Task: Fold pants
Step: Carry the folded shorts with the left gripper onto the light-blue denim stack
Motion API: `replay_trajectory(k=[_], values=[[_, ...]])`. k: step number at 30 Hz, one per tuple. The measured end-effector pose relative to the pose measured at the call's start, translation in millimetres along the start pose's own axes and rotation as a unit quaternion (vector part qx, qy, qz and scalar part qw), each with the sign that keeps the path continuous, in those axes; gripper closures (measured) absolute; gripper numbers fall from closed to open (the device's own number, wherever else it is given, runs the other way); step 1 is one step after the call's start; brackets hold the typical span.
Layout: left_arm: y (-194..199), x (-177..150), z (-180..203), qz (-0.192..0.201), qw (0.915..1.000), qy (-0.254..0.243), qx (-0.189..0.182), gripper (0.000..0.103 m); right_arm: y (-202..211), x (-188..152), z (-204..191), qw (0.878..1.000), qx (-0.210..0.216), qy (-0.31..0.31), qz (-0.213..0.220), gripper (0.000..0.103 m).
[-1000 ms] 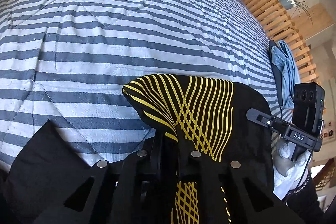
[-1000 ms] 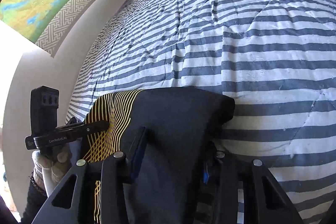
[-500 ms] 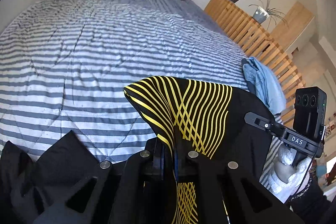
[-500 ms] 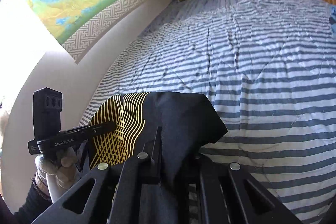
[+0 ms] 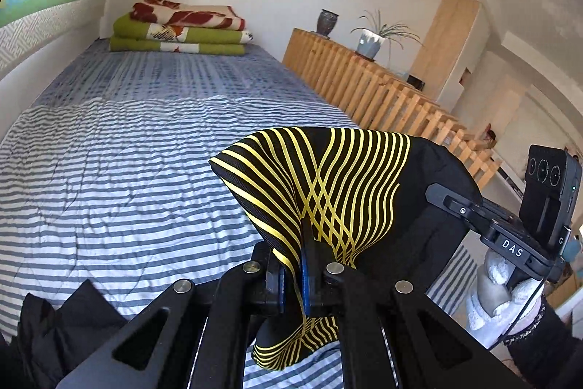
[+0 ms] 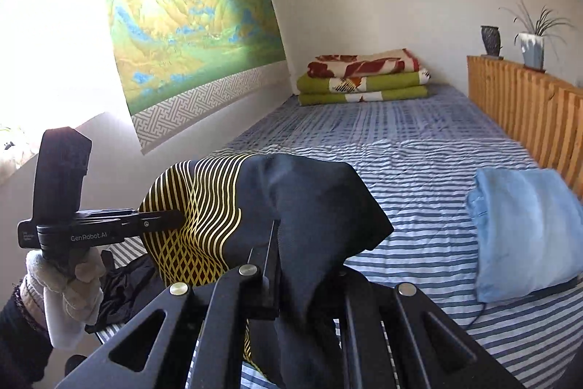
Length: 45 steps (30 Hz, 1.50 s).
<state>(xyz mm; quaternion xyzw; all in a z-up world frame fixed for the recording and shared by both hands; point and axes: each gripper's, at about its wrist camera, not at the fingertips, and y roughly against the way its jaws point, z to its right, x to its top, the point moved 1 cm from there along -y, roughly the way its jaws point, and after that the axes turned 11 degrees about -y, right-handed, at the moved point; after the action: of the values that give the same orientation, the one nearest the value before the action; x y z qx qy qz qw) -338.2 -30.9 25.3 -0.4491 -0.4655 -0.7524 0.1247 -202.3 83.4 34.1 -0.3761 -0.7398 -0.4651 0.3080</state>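
Black pants [image 5: 422, 192] with a panel of thin yellow lines hang stretched between my two grippers above the striped bed [image 5: 109, 170]. My left gripper [image 5: 295, 265] is shut on the yellow-lined edge, which drapes over its fingers. My right gripper [image 6: 291, 265] is shut on the plain black part of the pants [image 6: 313, 199]. In the left wrist view the right gripper [image 5: 452, 203] shows at the right, held by a white-gloved hand [image 5: 499, 294]. More black cloth [image 5: 62, 323] trails at the lower left onto the bed.
A light blue folded garment [image 6: 524, 228] lies on the bed's right side. Folded green and red blankets [image 6: 364, 75] are stacked at the far end. A wooden slatted rail [image 5: 364, 79] with a vase and a potted plant runs along the right. A landscape hanging [image 6: 189, 10] covers the left wall.
Both grippers have lifted and tilted up with the pants: the views went from looking down at the bedspread to looking along the bed at the far wall. Both grips on the cloth are unchanged.
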Motion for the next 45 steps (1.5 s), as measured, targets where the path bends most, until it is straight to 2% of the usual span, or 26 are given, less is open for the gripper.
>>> replay_trajectory(k=[4,9,13,16,18,20,21,23,25,27,30,32,34,36,40,42,45], values=[[-25.8,26.1,69.8,0.004,0.9985,-0.033,-0.043,0.098,46.2,14.6,41.6,0.999,-0.036,0.003,0.014,0.096],[-87.1,54.0,148.9,-0.007,0.9932,-0.055,-0.103,0.098,88.1,34.5,113.5,0.996,-0.090,-0.019,0.021,0.096],[-142.4,84.2,196.3,-0.011,0.9886,-0.061,-0.137,0.098,109.4,61.4,167.5,0.991,-0.126,-0.023,0.028,0.096],[-184.8,109.2,216.6,-0.009,0.9872,-0.057,-0.149,0.098,105.2,94.1,203.6,0.990,-0.137,-0.024,0.021,0.096],[-216.6,128.6,216.1,-0.004,0.9887,-0.052,-0.141,0.098,89.7,117.1,224.7,0.990,-0.141,-0.011,0.006,0.096],[-252.3,146.6,212.9,0.001,0.9921,-0.057,-0.112,0.098,66.7,136.9,246.9,0.990,-0.144,0.002,-0.007,0.096],[-272.4,153.4,204.1,-0.002,0.9933,-0.044,-0.107,0.098,53.4,144.5,258.5,0.990,-0.142,0.007,-0.014,0.096],[-322.9,164.0,179.3,-0.026,0.9944,-0.006,-0.103,0.098,18.4,157.5,285.0,0.991,-0.133,0.008,-0.032,0.096],[-376.6,170.6,155.3,-0.048,0.9966,0.001,-0.068,0.097,-22.4,161.5,311.6,0.989,-0.132,0.022,-0.063,0.094],[-419.3,168.2,125.6,-0.079,0.9959,0.025,-0.036,0.095,-68.2,158.6,340.8,0.977,-0.186,0.039,-0.094,0.080],[-458.6,159.8,101.3,-0.114,0.9922,0.044,-0.023,0.088,-110.8,148.7,380.5,0.951,-0.280,0.033,-0.128,0.080],[-462.7,154.6,95.3,-0.110,0.9924,0.048,-0.027,0.073,-111.1,147.3,394.2,0.948,-0.295,0.007,-0.119,0.080],[-452.9,151.6,87.0,-0.097,0.9938,0.049,-0.021,0.073,-97.8,147.2,399.7,0.946,-0.310,-0.020,-0.091,0.080],[-436.5,149.2,83.3,-0.093,0.9946,0.034,-0.029,0.073,-80.6,141.0,387.7,0.946,-0.316,-0.021,-0.069,0.077],[-389.1,130.4,95.5,-0.105,0.9940,-0.024,-0.016,0.073,-61.9,114.3,339.1,0.958,-0.267,-0.005,-0.104,0.069],[-355.1,112.8,107.1,-0.105,0.9932,-0.049,-0.014,0.073,-56.7,94.0,311.4,0.957,-0.262,0.011,-0.122,0.069],[-301.7,81.8,115.3,-0.104,0.9929,-0.058,-0.002,0.071,-44.4,65.7,273.2,0.958,-0.258,0.028,-0.120,0.068]])
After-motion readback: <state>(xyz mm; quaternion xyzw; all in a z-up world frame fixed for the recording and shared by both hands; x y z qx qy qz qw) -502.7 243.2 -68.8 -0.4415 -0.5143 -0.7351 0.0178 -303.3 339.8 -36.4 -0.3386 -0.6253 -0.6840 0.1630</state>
